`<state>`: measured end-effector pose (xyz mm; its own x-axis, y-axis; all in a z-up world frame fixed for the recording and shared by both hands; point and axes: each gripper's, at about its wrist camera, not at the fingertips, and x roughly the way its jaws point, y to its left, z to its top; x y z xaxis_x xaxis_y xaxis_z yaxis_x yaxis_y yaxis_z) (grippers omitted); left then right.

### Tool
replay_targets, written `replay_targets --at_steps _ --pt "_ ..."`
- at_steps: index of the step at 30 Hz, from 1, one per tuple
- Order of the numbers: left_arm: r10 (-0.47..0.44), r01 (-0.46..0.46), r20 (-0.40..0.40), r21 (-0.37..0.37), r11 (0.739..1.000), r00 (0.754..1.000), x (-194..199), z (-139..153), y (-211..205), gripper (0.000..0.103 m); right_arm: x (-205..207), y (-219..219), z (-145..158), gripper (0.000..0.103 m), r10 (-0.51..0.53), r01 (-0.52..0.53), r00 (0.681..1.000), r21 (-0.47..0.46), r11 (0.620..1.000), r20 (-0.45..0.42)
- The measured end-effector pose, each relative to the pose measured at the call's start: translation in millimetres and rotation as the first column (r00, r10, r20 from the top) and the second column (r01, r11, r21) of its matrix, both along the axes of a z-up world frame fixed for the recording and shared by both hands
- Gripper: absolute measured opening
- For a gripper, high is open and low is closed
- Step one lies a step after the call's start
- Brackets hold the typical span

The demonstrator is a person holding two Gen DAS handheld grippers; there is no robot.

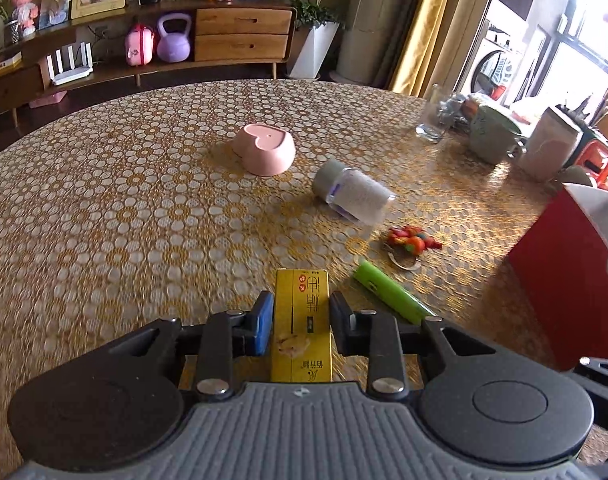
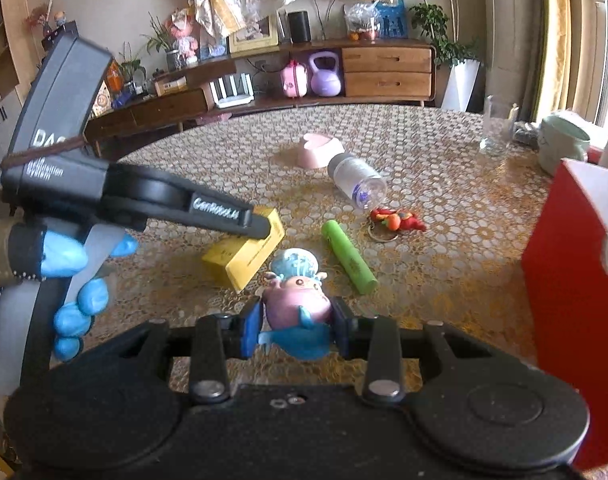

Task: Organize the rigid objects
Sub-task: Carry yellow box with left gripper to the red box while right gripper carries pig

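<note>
L gripper point(image 1: 299, 322) clamped on yellow box point(image 1: 301, 320), long axis along fingers; R gripper point(image 2: 297, 326) clamped on pig figurine point(image 2: 297, 300); red bin point(image 2: 572, 300) lies to the right, nearer R.

The yellow box point(image 1: 301, 322) I held looked like glossy printed card. My toy figure point(image 2: 297, 304) was smooth, shiny plastic. The tablecloth point(image 1: 103, 220) had a glossy, plastic-looking sheen over its lace pattern. The pink bowl point(image 1: 265, 152) looked matt and smooth, the bottle point(image 1: 354, 194) on its side clear plastic, the far cabinet point(image 1: 241, 34) wood. My glove point(image 2: 75, 280) looked like thin rubber.
</note>
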<state>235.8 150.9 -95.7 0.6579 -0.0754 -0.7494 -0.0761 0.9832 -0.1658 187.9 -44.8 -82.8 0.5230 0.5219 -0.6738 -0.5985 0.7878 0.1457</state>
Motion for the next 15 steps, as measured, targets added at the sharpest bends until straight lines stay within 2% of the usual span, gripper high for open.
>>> replay_targets --at_steps 4,8,15 --pt "-0.003 0.003 0.003 0.011 1.000 1.000 -22 8 -11 0.030 -13 -18 14 0.035 -0.012 0.012 1.000 0.020 1.000 0.017" --pt "-0.007 0.007 0.014 -0.014 1.000 1.000 -41 20 -21 0.030 -27 -38 30 0.035 -0.023 0.021 0.999 0.035 0.999 0.041" --pt "-0.047 0.050 0.071 -0.034 0.998 0.996 -71 58 -57 0.030 -46 -71 58 0.035 -0.046 0.041 0.994 0.047 0.998 0.096"
